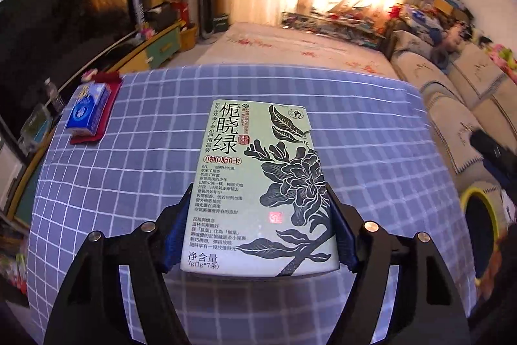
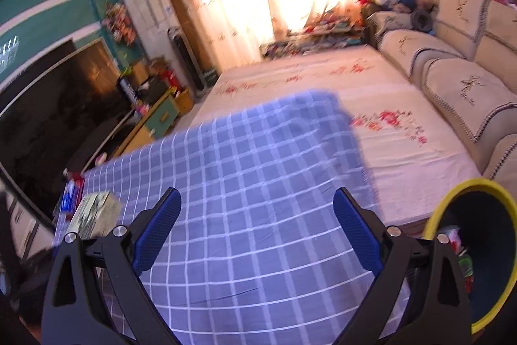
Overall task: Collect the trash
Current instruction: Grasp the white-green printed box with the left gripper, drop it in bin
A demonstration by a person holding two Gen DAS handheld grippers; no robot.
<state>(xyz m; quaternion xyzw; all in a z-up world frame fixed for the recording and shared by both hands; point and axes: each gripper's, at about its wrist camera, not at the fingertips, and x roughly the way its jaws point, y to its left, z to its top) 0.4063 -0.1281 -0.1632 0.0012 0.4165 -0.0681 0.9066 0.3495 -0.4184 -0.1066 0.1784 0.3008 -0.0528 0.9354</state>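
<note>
My left gripper [image 1: 260, 215] is shut on a pale green tea box [image 1: 258, 180] with black flower print, held flat above the blue checked tablecloth [image 1: 145, 125]. The same box shows at the left edge of the right wrist view [image 2: 95, 214]. My right gripper [image 2: 257, 222] is open and empty over the tablecloth [image 2: 258, 170]. A yellow-rimmed trash bin [image 2: 452, 202] with some wrappers inside stands just right of the right gripper; it also shows at the right in the left wrist view [image 1: 484, 222].
A blue tissue pack [image 1: 89, 107] lies on a red cloth [image 1: 108, 109] at the table's far left. A bed with a floral sheet [image 2: 371, 105] lies beyond the table, a sofa [image 2: 468, 80] on the right, a TV [image 2: 48, 112] on the left.
</note>
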